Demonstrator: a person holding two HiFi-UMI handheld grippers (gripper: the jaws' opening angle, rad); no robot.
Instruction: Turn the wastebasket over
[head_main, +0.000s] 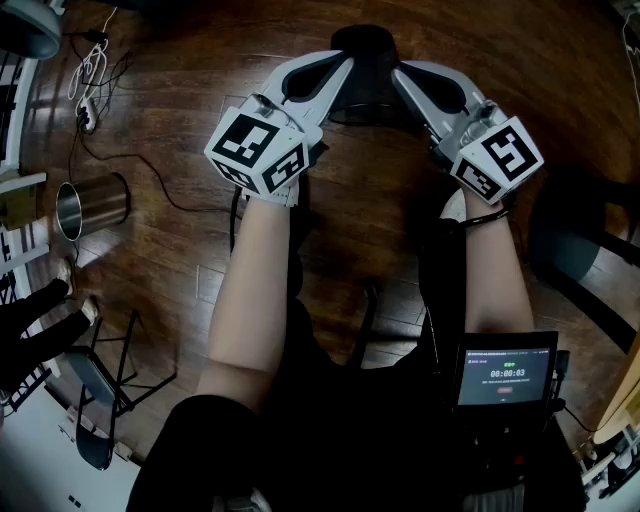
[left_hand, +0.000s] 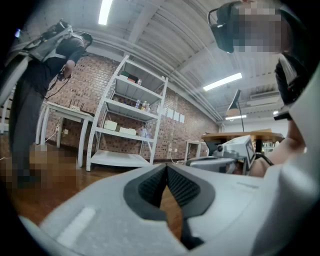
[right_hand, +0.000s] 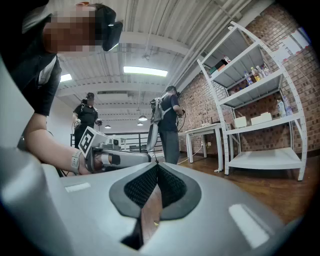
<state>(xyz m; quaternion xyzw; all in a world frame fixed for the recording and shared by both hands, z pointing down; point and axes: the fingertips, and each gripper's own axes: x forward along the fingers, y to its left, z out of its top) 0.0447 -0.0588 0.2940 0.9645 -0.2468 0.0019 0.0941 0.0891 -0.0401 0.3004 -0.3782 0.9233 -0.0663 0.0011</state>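
A black round container (head_main: 362, 60), perhaps the wastebasket, stands on the wooden floor just beyond both gripper tips. A shiny steel bin (head_main: 92, 206) sits far to the left with its mouth facing left in the head view; I cannot tell whether it is upright. My left gripper (head_main: 338, 64) (left_hand: 166, 166) is held level, shut, with nothing between its pads. The right gripper (head_main: 402, 74) (right_hand: 157, 164) is likewise level and shut on nothing. Their tips nearly flank the black container's near side. Neither gripper view shows a basket.
A power strip and cables (head_main: 88, 112) trail across the floor at the left. A chair (head_main: 100, 375) stands at the lower left and a dark seat (head_main: 575, 245) at the right. White shelving (left_hand: 127, 117) lines a brick wall. Other people (right_hand: 167, 125) stand farther off.
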